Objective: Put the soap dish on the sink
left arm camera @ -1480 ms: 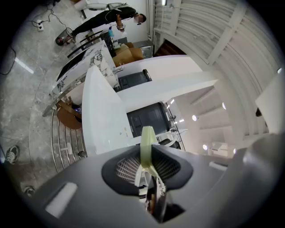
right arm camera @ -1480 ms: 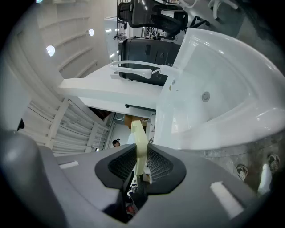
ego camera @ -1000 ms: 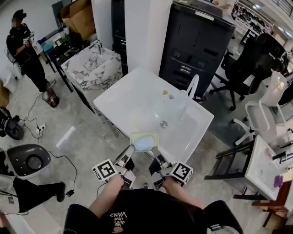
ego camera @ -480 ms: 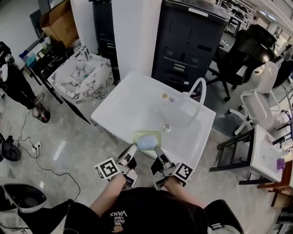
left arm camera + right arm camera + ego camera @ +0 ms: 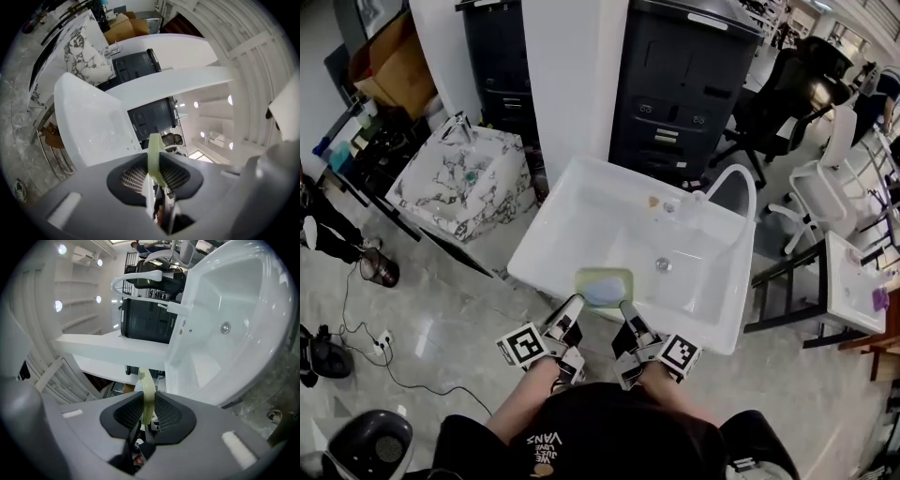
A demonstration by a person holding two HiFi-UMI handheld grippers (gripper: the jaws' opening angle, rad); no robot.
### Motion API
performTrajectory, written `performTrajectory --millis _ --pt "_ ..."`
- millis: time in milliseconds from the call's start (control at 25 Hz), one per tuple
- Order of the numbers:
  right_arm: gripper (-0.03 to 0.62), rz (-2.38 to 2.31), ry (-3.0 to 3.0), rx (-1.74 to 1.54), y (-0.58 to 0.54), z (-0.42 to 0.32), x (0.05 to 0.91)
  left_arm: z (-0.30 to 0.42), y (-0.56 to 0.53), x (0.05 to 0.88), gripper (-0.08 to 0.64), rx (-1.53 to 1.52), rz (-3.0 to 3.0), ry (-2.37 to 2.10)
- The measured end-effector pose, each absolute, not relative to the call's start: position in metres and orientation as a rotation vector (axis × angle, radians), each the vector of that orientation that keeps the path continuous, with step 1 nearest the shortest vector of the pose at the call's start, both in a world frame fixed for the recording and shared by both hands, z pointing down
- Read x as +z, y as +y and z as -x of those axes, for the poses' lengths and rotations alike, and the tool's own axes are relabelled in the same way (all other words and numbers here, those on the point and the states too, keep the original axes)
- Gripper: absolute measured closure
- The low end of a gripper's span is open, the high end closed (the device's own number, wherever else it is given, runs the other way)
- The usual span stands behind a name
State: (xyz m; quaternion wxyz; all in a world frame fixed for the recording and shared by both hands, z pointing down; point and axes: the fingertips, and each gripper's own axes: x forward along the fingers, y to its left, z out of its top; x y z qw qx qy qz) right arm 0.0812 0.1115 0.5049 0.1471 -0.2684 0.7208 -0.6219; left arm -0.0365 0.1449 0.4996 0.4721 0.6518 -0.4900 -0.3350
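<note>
A pale green soap dish (image 5: 603,286) with a bluish inside hangs level over the near rim of the white sink (image 5: 562,223). Both grippers hold it. My left gripper (image 5: 573,305) is shut on its left rear edge, and the right gripper (image 5: 628,308) is shut on its right rear edge. In the left gripper view the green rim (image 5: 155,159) stands edge-on between the dark ribbed pads (image 5: 133,177). The right gripper view shows the same rim (image 5: 148,399) pinched between its pads (image 5: 165,412), with the sink basin (image 5: 243,305) and its drain (image 5: 225,327) ahead.
A white curved faucet (image 5: 737,184) rises at the sink's far right. A marbled sink (image 5: 464,183) stands to the left, a dark cabinet (image 5: 684,80) behind, office chairs (image 5: 811,192) and a white table (image 5: 853,281) to the right. Cables (image 5: 356,319) lie on the floor at left.
The whole view has swung, with the sink now straight ahead and closer. Both grippers kept their hold and carried the soap dish forward to the sink's near rim.
</note>
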Motion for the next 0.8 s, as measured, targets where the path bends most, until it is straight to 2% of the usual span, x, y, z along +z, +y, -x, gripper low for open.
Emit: performTrajectory --millis 240,800 --pt "0.522 0.836 2.012 -1.784 0.112 -0.046 0.508 0.072 0.136 0.5 0.43 -0.799 -1.613 -1.135" --pt "0.522 0.9 1.955 -1.804 0.058 -0.022 0.517 0.098 0.079 0.513 0.43 -0.736 -1.6 -1.106"
